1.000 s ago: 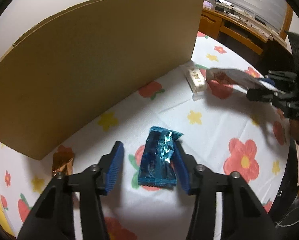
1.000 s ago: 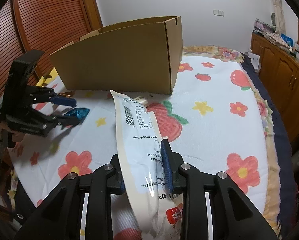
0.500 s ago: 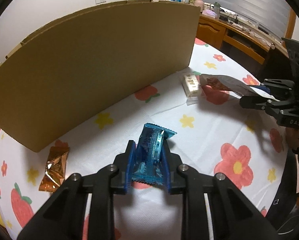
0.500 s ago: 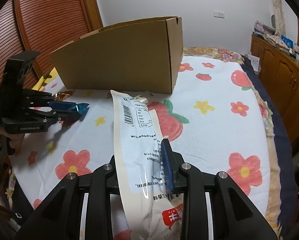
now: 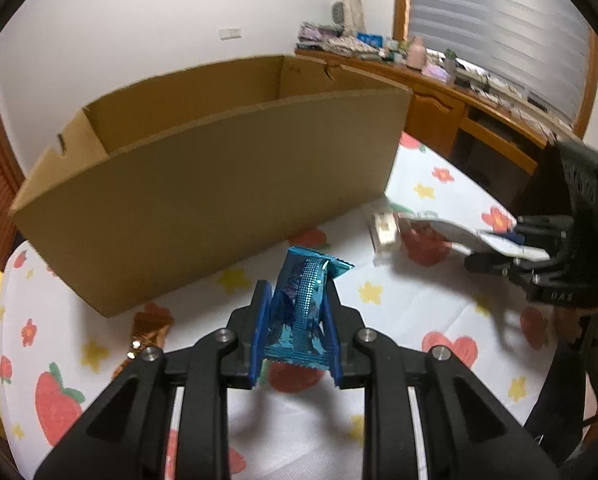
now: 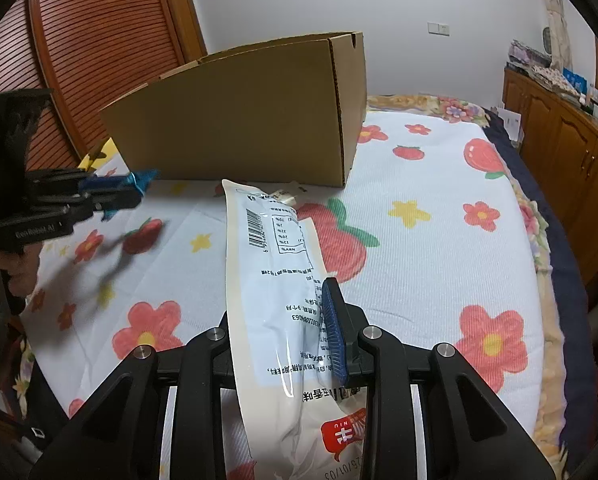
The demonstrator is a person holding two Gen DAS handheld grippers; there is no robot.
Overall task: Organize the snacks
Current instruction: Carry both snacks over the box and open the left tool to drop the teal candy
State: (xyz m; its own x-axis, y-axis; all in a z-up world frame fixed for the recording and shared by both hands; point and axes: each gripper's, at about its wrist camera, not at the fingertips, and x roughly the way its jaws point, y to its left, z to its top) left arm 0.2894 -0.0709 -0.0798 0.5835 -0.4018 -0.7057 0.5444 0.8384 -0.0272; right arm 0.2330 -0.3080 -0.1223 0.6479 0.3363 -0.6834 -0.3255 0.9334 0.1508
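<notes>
Cardboard box [image 5: 203, 184] walls hid whatever lay inside. The left claw [image 5: 297, 332] was clamped on a crinkled blue foil packet [image 5: 301, 304], held above the flowered bedspread [image 6: 439, 248], near the box. The right claw [image 6: 283, 340] gripped a long, glossy white pouch [image 6: 267, 264]; its left pad was hidden behind it. A copper wrapper [image 5: 147, 336] lay partly hidden.

On the long white plastic snack pouch [image 6: 271, 280] in front of you, a black barcode and a small nutrition table with "NRV%" read upside down, with percentages beneath and a printed code string too small to trust. Its red emblem shows inverted "NIU", with a date "25/01/03" below. The black left tool [image 6: 127, 196] body reads "GenRobot.AI".
</notes>
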